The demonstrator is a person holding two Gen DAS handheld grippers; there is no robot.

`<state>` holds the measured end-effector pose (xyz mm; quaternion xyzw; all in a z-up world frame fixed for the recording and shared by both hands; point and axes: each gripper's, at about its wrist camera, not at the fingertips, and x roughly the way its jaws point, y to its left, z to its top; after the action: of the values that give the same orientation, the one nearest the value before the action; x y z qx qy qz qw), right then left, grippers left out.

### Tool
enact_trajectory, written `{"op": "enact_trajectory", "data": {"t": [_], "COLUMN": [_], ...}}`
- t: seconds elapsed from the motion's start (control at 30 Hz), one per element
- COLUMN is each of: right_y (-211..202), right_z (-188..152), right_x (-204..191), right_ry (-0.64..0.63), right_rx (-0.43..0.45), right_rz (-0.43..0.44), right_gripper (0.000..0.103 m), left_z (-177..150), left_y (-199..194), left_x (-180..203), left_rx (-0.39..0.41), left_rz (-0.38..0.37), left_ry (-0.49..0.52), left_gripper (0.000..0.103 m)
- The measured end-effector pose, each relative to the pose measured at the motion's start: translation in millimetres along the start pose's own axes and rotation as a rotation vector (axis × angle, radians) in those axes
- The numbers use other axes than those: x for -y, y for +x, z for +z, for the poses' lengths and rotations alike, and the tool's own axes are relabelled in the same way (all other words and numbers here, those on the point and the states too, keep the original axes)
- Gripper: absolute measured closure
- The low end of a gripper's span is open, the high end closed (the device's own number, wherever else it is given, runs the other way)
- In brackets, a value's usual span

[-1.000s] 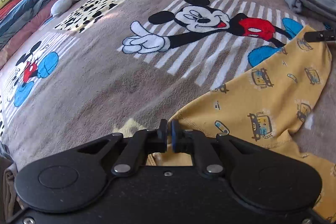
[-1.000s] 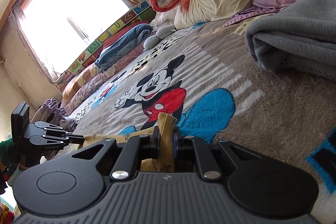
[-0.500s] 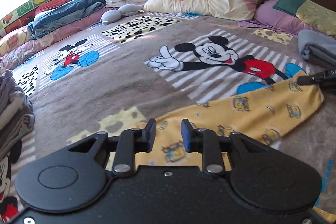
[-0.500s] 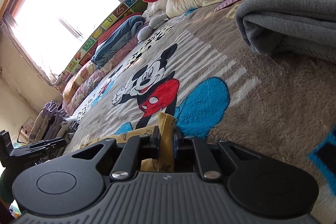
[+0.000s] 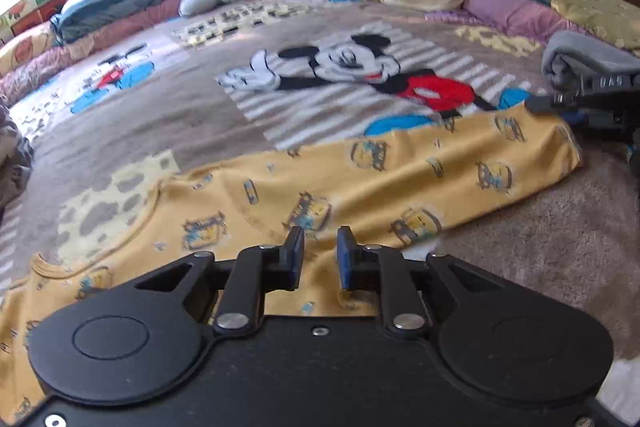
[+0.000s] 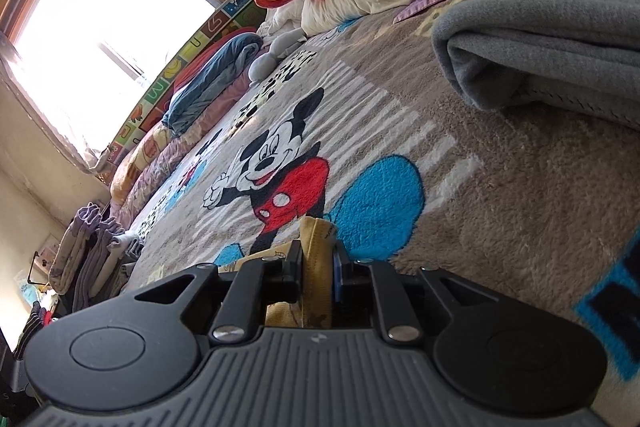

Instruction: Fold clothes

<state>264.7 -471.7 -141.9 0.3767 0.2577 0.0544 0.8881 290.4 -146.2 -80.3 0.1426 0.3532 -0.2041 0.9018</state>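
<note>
1. Left view: the yellow shirt (image 5: 360,179) lies spread flat on the blanket (image 5: 160,131); the left gripper (image 5: 319,251) hovers above it, jaws closing, nothing between them.
2. Right view: the right gripper (image 6: 316,259) has a shirt edge between its jaws, which are opening; a grey towel (image 6: 552,39) lies far right.

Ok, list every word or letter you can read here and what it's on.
"DAS", first character unsure: right gripper housing, jaws opening with the yellow printed top between them.
"U", "M": alphabet mat below the window; other tiles unclear.
Top's cartoon prints: too blurred to read.
</note>
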Motion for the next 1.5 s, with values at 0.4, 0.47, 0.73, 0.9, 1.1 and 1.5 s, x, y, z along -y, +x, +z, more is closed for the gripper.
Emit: {"op": "enact_trajectory", "data": {"t": [0.4,0.47,0.73,0.9,1.1,1.5], "right_y": [-8.3,-7.4,-5.7,-10.4,-19.0,-23.6], "right_z": [2.3,2.4,2.0,3.2,5.1,9.8], "right_x": [5.4,5.1,3.0,11.2,21.9,34.6], "right_ry": [-0.008,-0.008,-0.024,0.023,0.089,0.163], "right_rx": [-0.009,-0.010,-0.008,0.012,0.033,0.060], "right_rz": [0.029,0.029,0.002,0.000,0.045,0.096], "right_gripper": [0.056,0.056,0.062,0.069,0.066,0.063], "left_z": [25.4,27.3,31.6,33.3,29.9,36.1], "left_y": [11.4,1.3,6.1,23.1,23.4,2.3], "left_x": [76.8,79.3,94.6,137.1,177.5,111.6], "left_rx": [0.006,0.080,0.144,0.058,0.099,0.253], "left_rz": [-0.099,-0.087,-0.036,-0.091,-0.121,-0.083], "left_ry": [0.051,0.040,-0.078,-0.022,0.087,-0.158], "left_gripper": [0.086,0.084,0.080,0.072,0.072,0.072]}}
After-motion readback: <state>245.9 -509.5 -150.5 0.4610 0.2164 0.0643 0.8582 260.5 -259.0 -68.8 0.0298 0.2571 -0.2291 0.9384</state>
